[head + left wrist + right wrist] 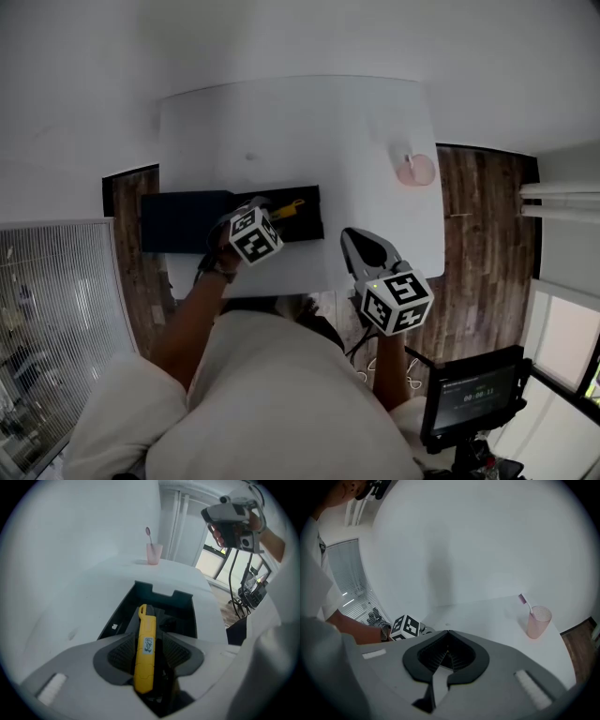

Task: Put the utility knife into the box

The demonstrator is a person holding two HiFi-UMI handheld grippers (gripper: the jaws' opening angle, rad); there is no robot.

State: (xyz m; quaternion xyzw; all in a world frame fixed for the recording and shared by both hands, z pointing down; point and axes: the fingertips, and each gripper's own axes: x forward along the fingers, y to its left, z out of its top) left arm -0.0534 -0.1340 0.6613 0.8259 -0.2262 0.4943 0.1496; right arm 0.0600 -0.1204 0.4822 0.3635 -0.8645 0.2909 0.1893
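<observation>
The yellow utility knife (145, 665) stands lengthwise between the jaws of my left gripper (150, 635), its tip pointing into the open black box (121, 613). It leans on the left pad, and a dark gap shows between it and the right pad, so the jaws are open. In the head view the left gripper (266, 205) hangs over the box (187, 221) at the white table's near edge, with the knife (287, 209) showing yellow beyond it. My right gripper (355, 243) is held above the table's near right part, jaws shut and empty (448, 632).
A pink cup with a toothbrush (415, 170) stands at the table's (281, 122) far right, also visible as the cup (538, 621) ahead of the right gripper. Wooden floor lies beside the table. A small monitor (473, 394) sits at the lower right.
</observation>
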